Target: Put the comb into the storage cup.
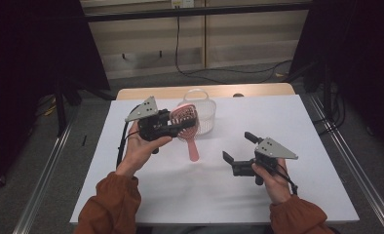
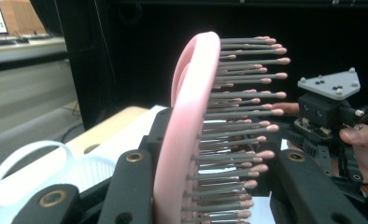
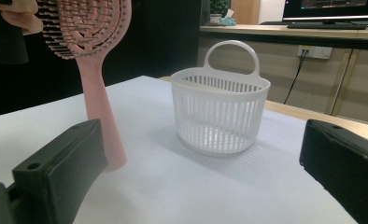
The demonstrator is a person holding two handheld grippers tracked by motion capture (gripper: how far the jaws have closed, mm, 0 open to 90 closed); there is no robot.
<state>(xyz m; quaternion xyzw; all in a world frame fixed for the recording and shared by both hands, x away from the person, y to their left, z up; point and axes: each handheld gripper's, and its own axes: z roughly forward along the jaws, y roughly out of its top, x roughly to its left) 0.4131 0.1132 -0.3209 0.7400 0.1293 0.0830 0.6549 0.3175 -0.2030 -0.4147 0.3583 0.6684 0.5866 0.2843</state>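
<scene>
- Hairbrush [image 1: 188, 127], pink with grey bristles, is held up over the middle of the tabletop [image 1: 307, 126], toward its far edge, with the head raised and the handle pointing down.
- Its handle tip looks to rest on, or hang just above, the white surface; the right gripper view shows the tip at the sheet, but contact is hard to tell.
- Its long axis runs near upright, leaning slightly, so the handle end sits closer to the person than the head does.
- The left gripper [image 1: 176, 123] has the brush: its jaws are clamped on the head, one against the pink back and one across the bristle tips, as the left gripper view [image 2: 205, 196] shows.
- A white slatted basket [image 1: 203, 111] with a loop handle stands just behind the brush, toward the far edge; this looks like where the brush is headed.
- From the left jaws the basket lies a little farther out and to the right, so the left hand is much the nearer one to it.
- The right gripper [image 1: 239, 148] hangs nearer the right edge of the tabletop, well apart from brush and basket, pointing toward them.
- Its jaws stand wide apart and hold nothing.
</scene>
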